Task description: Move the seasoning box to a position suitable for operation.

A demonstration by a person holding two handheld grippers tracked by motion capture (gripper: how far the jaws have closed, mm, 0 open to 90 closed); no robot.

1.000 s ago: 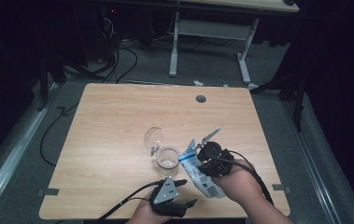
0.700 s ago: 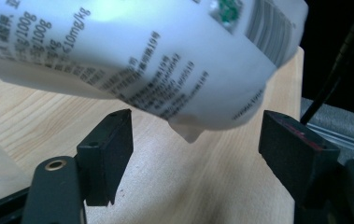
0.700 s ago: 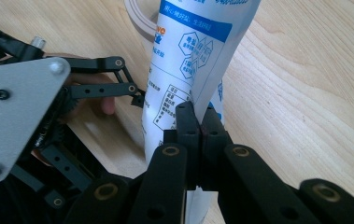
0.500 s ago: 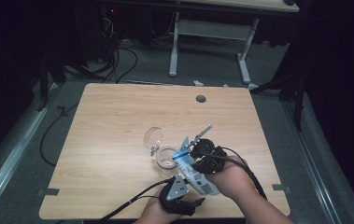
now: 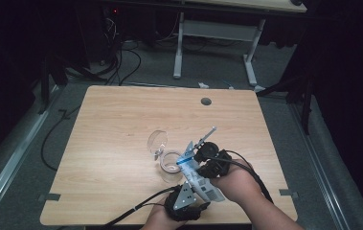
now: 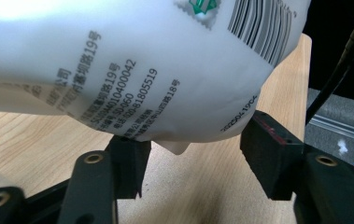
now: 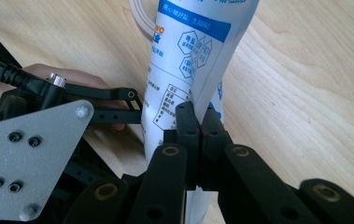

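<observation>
The left tool (image 5: pixel 187 205) sits at the near desk (image 5: pixel 121 120) edge under the lower, fat end of the white pouch (image 5: pixel 200 179); its jaws have just been closing, yet in the left gripper view they flank the pouch (image 6: pixel 132 70) without pressing, so squeeze in evenly on the bulge and lift it gently. The glass jar (image 5: pixel 170 164) stands open just ahead, its lid (image 5: pixel 158 142) beside it. The right tool (image 7: pixel 197 122) is clamped flat on the pouch (image 7: pixel 188 51) edge and should hold firm. The pouch's long axis runs from near right up toward far left, its top end over the jar mouth
</observation>
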